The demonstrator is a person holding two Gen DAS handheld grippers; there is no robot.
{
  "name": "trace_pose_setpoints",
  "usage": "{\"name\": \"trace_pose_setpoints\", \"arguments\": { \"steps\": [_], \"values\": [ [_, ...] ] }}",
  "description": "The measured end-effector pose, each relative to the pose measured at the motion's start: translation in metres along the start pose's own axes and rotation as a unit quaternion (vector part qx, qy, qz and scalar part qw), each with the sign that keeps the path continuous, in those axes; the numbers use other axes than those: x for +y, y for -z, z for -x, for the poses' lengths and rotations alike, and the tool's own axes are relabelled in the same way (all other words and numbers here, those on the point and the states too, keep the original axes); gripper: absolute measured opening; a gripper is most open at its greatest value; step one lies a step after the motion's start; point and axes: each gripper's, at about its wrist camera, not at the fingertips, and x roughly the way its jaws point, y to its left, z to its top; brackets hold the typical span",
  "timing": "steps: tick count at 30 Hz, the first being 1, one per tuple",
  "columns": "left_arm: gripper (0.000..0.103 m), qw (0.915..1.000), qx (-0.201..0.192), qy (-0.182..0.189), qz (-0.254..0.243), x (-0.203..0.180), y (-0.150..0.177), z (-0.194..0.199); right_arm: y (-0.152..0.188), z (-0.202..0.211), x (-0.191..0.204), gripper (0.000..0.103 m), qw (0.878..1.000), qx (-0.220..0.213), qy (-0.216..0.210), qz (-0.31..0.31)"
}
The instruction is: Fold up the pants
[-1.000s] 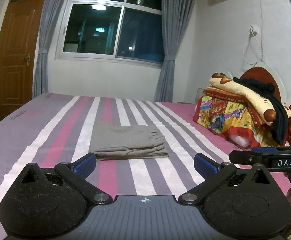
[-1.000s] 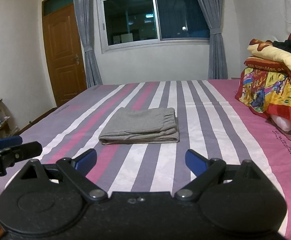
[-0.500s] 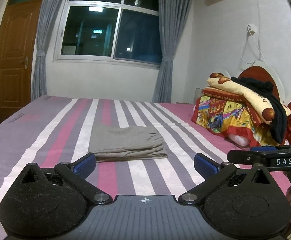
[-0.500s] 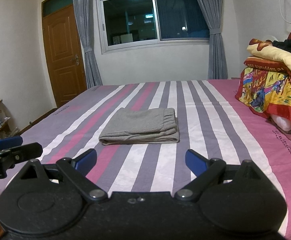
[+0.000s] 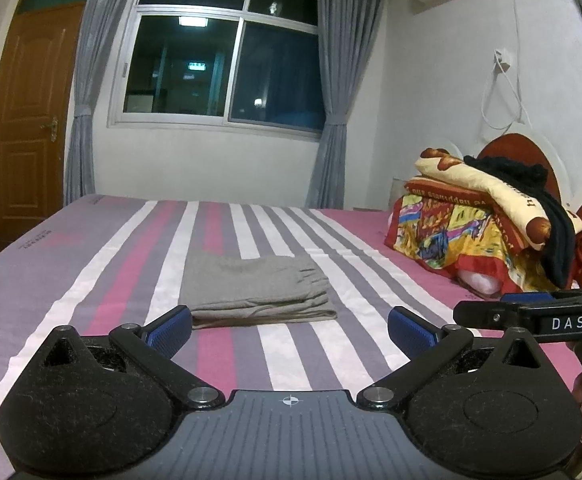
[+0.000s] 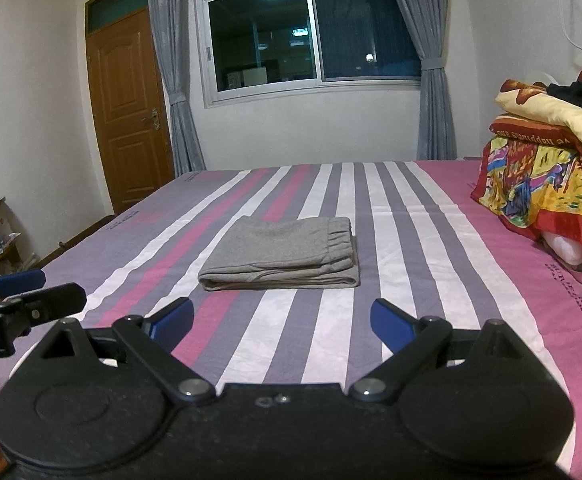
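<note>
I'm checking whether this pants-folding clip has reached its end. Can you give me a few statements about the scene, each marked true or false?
1. The grey pants lie folded in a compact stack on the striped bed. True.
2. The left gripper is clamped on the pants. False: its jaws are open and short of the cloth.
3. The right gripper holds nothing. True: jaws open, apart from the pants.
4. The pants sit on top of the colourful bedding pile. False: they lie mid-bed, well apart from it.
5. The elastic waistband faces the bedding pile side. True.
</note>
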Motion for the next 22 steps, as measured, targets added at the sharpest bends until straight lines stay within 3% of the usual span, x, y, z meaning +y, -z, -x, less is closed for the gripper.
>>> {"name": "trace_pose_setpoints", "arguments": {
  "steps": [22],
  "values": [
    [0.103,0.9997,-0.022,0.001,0.003,-0.0010,-0.0032,0.0066,-0.0029,-0.0062,-0.0018,0.095,1.000,0.003,0.006,0.002]
  ]
}}
